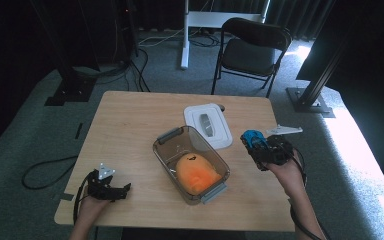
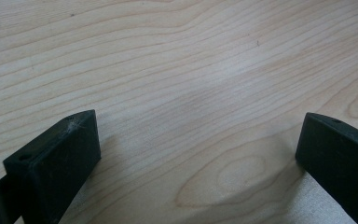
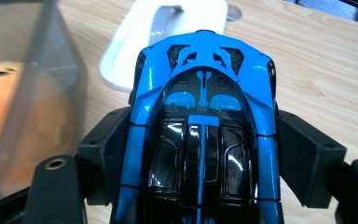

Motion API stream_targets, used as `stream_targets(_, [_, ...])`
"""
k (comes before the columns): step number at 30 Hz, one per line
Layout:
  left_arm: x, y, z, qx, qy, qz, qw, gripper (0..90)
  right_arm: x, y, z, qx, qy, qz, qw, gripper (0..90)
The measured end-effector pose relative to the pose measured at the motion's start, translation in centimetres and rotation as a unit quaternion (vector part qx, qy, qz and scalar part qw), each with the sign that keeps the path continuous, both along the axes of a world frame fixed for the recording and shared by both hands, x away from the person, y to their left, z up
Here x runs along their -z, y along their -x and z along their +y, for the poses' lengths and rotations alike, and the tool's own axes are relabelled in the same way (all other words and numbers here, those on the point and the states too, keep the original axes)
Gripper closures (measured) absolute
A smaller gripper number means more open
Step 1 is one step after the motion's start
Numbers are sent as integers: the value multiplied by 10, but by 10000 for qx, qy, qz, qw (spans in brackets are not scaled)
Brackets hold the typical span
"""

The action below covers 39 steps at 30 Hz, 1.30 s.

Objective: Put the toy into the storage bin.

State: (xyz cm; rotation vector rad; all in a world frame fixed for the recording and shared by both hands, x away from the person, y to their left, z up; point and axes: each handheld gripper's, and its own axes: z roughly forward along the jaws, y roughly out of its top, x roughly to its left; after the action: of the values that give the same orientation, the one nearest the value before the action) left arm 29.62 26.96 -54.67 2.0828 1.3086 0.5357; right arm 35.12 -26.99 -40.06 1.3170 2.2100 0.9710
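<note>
On the wooden counter (image 1: 130,120) – right gripper (image 1: 256,142), centre-right, fingers clamped on a blue toy car (image 3: 200,130); left gripper (image 1: 122,190), lower left, fingers wide apart, empty.

A small blue and black toy car (image 3: 203,135) sits up off the table. It is just to the right of the clear box (image 1: 165,150). Its shiny roof faces up.

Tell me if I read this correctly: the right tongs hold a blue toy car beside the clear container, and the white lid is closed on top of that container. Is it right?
Not quite. The white lid is not on the clear container; the high view shows it lying flat on the table behind the container, which stands open with an orange toy inside. The rest holds: the right tongs hold a blue toy car beside the container.
</note>
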Motion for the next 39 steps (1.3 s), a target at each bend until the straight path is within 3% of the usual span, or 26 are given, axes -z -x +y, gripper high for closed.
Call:
stream_targets(12, [0,0,0,-6,7,-4,10000,2,-27,-3,27,-336,-19,-65,9994,249])
stream_targets(18, [0,0,0,-5,5,0,10000,2,-34,-6,45,-631,24,-60,9980,249])
stream_targets(30, [0,0,0,-5,6,1,10000,3,-41,-12,78,-942,18,-9,9956,249])
stream_targets(39, [0,0,0,-5,7,-3,10000,3,-37,-15,115,-1205,74,25,9927,249])
